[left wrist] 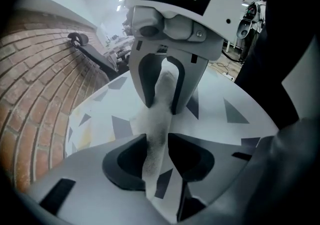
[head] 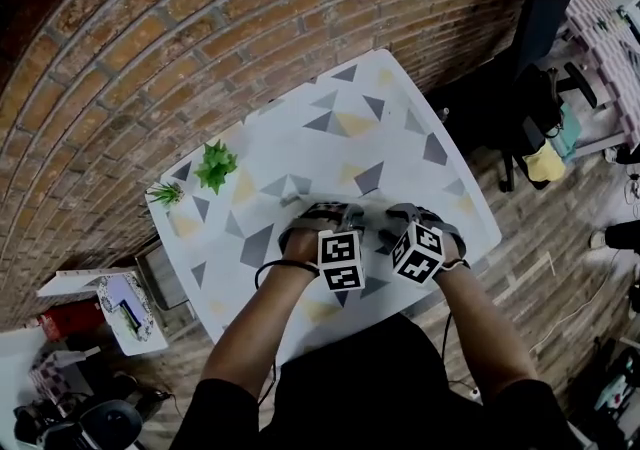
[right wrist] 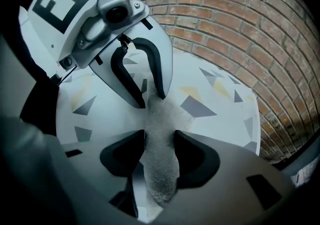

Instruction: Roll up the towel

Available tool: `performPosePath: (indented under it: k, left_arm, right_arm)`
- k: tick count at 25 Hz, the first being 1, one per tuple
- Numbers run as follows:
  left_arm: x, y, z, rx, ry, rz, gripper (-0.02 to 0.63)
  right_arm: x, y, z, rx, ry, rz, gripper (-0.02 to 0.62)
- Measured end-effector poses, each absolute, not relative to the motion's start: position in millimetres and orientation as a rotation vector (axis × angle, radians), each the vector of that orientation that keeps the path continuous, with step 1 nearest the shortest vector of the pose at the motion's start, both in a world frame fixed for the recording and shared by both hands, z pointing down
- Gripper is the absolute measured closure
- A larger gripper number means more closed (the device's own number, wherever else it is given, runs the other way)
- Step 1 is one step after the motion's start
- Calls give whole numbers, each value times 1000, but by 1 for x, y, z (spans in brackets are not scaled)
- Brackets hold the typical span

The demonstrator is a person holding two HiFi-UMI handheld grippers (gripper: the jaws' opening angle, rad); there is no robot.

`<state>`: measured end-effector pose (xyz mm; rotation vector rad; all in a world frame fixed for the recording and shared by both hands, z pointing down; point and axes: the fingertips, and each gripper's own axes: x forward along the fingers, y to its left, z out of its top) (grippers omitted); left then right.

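Note:
The towel [left wrist: 154,131] is a pale, fuzzy bunched strip over the white table [head: 330,143] with its grey and yellow triangles. Both grippers hold it close together near the table's front edge. In the left gripper view it runs between my left gripper's [left wrist: 158,145] dark pads and on up into the right gripper [left wrist: 161,105] facing it. The right gripper view mirrors this: the towel [right wrist: 160,141] fills the gap of my right gripper [right wrist: 160,145] and reaches the left gripper [right wrist: 151,100]. From the head view the left gripper [head: 318,223] and right gripper [head: 425,221] hide the towel.
Two small green plants [head: 215,166] [head: 166,194] stand at the table's left edge. A brick wall [head: 230,8] runs behind the table. A dark chair with clothes [head: 540,88] is off the right side, and boxes and clutter [head: 110,313] lie on the floor at left.

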<state>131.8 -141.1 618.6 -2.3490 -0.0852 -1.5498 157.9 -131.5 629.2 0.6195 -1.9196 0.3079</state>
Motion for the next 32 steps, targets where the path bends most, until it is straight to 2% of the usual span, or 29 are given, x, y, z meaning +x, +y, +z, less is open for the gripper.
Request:
performPosePath:
  k: [5, 10, 17, 24, 28, 32]
  left_arm:
    - [138, -149, 626, -2352, -89, -1589, 439]
    - [146, -159, 626, -2374, -68, -1592, 439]
    - [155, -170, 626, -2345, -68, -1598, 440]
    - [163, -179, 628, -2341, -59, -1605, 431]
    - [167, -184, 631, -2412, -75, -1638, 450]
    - [169, -187, 630, -2486, -93, -1677, 459]
  right_arm:
    - [163, -140, 632, 622, -1932, 309, 390]
    - [170, -147, 630, 625, -1953, 339, 390]
    - [175, -154, 629, 582, -2013, 459, 445]
    - [183, -168, 622, 601, -2081, 657, 451]
    - [189, -172, 613, 642, -2045, 456, 390]
    - [184, -158, 607, 629, -2015, 248, 387]
